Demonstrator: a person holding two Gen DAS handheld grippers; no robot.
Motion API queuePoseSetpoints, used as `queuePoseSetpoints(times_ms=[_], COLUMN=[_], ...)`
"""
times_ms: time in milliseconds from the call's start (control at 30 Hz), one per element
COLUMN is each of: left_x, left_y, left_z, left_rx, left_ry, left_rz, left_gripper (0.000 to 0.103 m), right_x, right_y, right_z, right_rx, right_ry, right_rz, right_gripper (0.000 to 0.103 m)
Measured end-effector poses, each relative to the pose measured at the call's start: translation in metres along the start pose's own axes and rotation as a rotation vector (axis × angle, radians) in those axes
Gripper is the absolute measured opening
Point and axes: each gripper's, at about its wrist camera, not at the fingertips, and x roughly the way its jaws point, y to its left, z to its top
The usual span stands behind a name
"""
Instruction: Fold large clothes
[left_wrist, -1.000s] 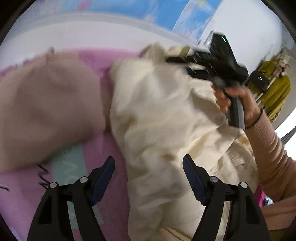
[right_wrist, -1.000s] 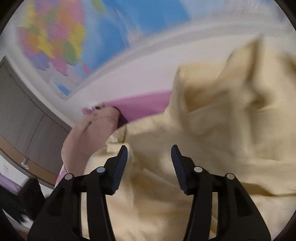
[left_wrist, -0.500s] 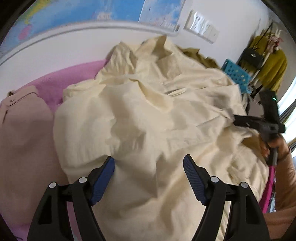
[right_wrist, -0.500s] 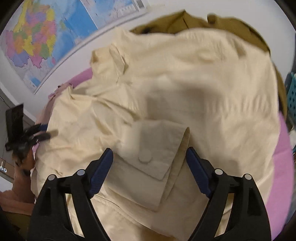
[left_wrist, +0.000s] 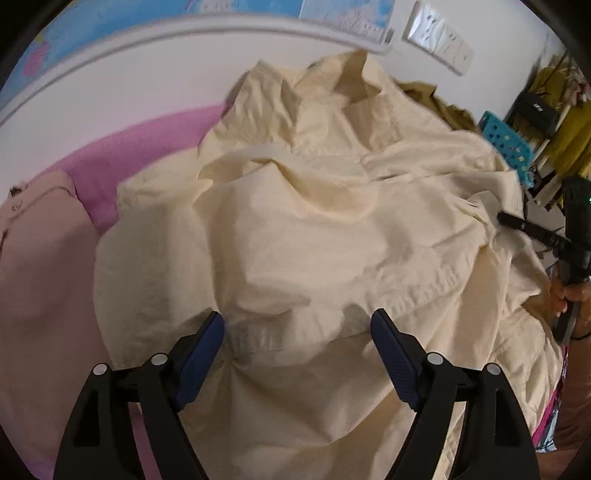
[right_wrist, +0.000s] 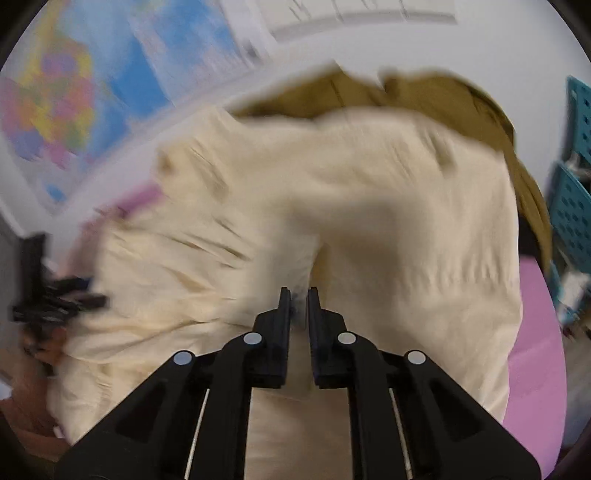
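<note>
Surface: pink bedspread (left_wrist: 147, 147), bare at far left of the left wrist view and at the right edge of the right wrist view; everything lies on it.
Left gripper (left_wrist: 297, 338): jaws spread wide, holding nothing, blue pads (left_wrist: 199, 354) low over the near hem of the cream jacket; cannot tell if the pads touch the cloth.
Right gripper (right_wrist: 298, 295): fingers pinched nearly together on a fold of the jacket at its right edge; from the left wrist view it sits at far right with cloth bunched at the tips, hand (left_wrist: 570, 299) on the grip.
Cream jacket (left_wrist: 314, 229): crumpled and spread across the middle of the bedspread, collar at the far end toward the wall, thick hem seam running between the left pads. Right wrist view is motion-blurred, detail there is soft.
Beige garment (left_wrist: 40, 266): flat on the bedspread, just left of the jacket, edges touching or overlapped, cannot tell which.
Olive-brown garment (right_wrist: 443, 99): behind the jacket, partly under its far edge.
Teal basket (left_wrist: 508, 146): beyond the bed at far right.
Rack of clothes (left_wrist: 554, 122): mustard-yellow items hanging, behind the basket.
Wall (left_wrist: 155, 85): white, with a raised moulding.
World map (right_wrist: 85, 92): on the wall above the moulding.
Switch plate (left_wrist: 439, 35): on the wall right of the map.
</note>
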Motion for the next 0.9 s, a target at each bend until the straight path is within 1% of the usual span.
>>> queuePoseSetpoints(times_ms=[33,67,100,133,167,200,233,267,333,400,433,467,533,567,633,733,833,900], left_x=[0.003,0.002,0.001,-0.001,-0.004,-0.007,-0.013,-0.016,-0.023,-0.029,-0.031,-0.034,-0.038,-0.041,-0.046,-0.059,-0.075,-0.083], left_y=[-0.001,-0.001,-0.002,-0.002,-0.001,-0.001,-0.001,-0.002,-0.004,-0.007,-0.007,-0.008,-0.008,-0.007,-0.005,0.001,0.009,0.011], left_z=[-0.001,-0.002,-0.003,-0.003,-0.004,-0.005,-0.007,-0.009,-0.014,-0.018,-0.021,-0.026,-0.032,-0.036,-0.041,-0.051,-0.066,-0.074], left_rx=[0.006,0.013,0.018,0.018,0.012,0.008,0.006,0.007,0.014,0.015,0.009,0.007,0.003,-0.004,-0.012,-0.041,-0.072,-0.088], left_ry=[0.007,0.004,-0.001,-0.004,-0.013,-0.019,-0.031,-0.040,-0.061,-0.074,-0.079,-0.084,-0.091,-0.094,-0.101,-0.121,-0.155,-0.170], left_rz=[0.014,0.020,0.023,0.024,0.018,0.012,0.003,0.001,0.021,0.013,0.006,-0.004,-0.003,-0.006,-0.011,-0.019,-0.028,-0.034], left_gripper=[0.079,0.079,0.079,0.079,0.079,0.079,0.079,0.079,0.079,0.079,0.079,0.079,0.079,0.079,0.079,0.079,0.079,0.079], right_x=[-0.003,-0.010,-0.020,-0.035,-0.044,-0.053,-0.059,-0.061,-0.060,-0.052,-0.046,-0.039,-0.021,-0.009,0.004,-0.010,-0.040,-0.054], right_y=[-0.002,-0.002,-0.003,-0.004,-0.005,-0.003,0.002,0.006,0.014,0.022,0.024,0.027,0.030,0.029,0.023,0.020,0.020,0.021], right_z=[-0.002,-0.004,-0.006,-0.008,-0.010,-0.012,-0.016,-0.016,-0.023,-0.027,-0.029,-0.029,-0.031,-0.032,-0.031,-0.031,-0.038,-0.045], right_rx=[0.001,0.010,0.022,0.046,0.057,0.055,0.036,0.019,-0.025,-0.059,-0.071,-0.076,-0.084,-0.076,-0.035,-0.011,0.000,-0.010], right_ry=[-0.007,-0.032,-0.066,-0.121,-0.156,-0.180,-0.182,-0.180,-0.154,-0.120,-0.096,-0.073,-0.031,0.008,0.053,0.023,-0.037,-0.052], right_rz=[0.012,0.012,0.005,0.007,0.017,0.041,0.077,0.090,0.119,0.147,0.149,0.150,0.126,0.103,0.111,0.133,0.189,0.181], right_gripper=[0.013,0.018,0.028,0.051,0.060,0.060,0.060,0.060,0.061,0.063,0.065,0.065,0.064,0.064,0.064,0.065,0.068,0.069])
